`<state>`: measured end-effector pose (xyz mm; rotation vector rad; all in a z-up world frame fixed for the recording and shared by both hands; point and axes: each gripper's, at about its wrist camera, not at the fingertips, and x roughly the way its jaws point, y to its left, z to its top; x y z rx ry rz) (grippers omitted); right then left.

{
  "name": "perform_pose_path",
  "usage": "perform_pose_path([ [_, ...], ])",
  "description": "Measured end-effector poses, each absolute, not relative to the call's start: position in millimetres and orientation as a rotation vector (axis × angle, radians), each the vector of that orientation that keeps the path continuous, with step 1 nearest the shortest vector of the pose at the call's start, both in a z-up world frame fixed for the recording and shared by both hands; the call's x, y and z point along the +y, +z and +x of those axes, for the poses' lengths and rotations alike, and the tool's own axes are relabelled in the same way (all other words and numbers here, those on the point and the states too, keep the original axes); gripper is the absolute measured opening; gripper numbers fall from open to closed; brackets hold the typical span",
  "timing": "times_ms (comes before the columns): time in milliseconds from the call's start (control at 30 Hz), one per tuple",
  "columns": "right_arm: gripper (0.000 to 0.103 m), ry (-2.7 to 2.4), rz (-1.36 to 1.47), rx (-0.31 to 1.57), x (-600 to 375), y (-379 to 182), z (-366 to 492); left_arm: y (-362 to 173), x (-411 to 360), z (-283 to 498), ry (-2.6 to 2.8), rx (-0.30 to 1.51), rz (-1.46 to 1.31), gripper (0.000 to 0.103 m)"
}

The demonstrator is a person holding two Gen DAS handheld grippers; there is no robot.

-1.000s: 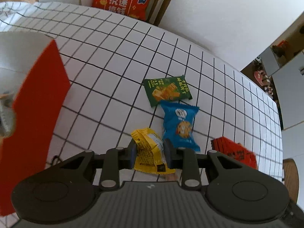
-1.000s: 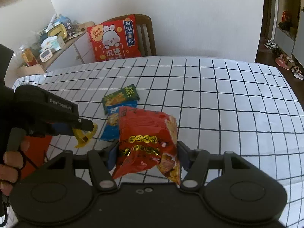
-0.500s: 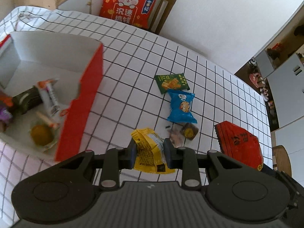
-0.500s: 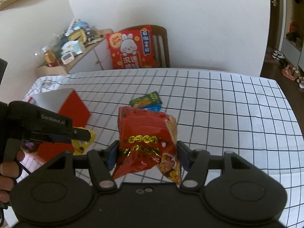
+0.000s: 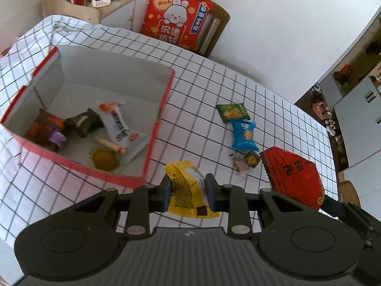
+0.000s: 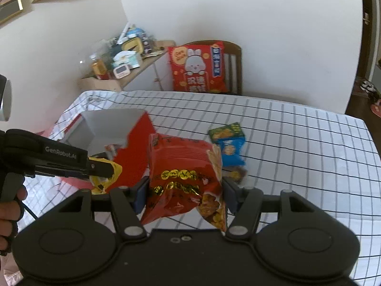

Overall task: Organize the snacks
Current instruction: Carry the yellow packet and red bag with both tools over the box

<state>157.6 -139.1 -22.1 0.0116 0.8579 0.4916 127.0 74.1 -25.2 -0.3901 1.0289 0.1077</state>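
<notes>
The red box (image 5: 152, 140) sits open-topped on the left of the checked tablecloth (image 5: 209, 95), already holding several snacks; bare cloth stretches between its right wall and the loose packets. Far right of it lie a green packet (image 5: 232, 112) and a blue packet (image 5: 244, 135), touching. The left gripper (image 5: 188, 191) is clamped on a yellow packet (image 5: 187, 188), held above the cloth just beside the box's near right corner. The right gripper (image 6: 184, 194) pinches a red snack bag (image 6: 183, 174) between its pads, right of the box.
</notes>
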Motion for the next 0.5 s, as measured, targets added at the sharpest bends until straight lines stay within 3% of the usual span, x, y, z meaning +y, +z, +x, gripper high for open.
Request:
perform_pose_path([
  [500, 0.062, 0.582, -0.041, 0.836, -51, -10, 143, -9, 165, 102, 0.187, 0.980, -0.398, 0.029],
])
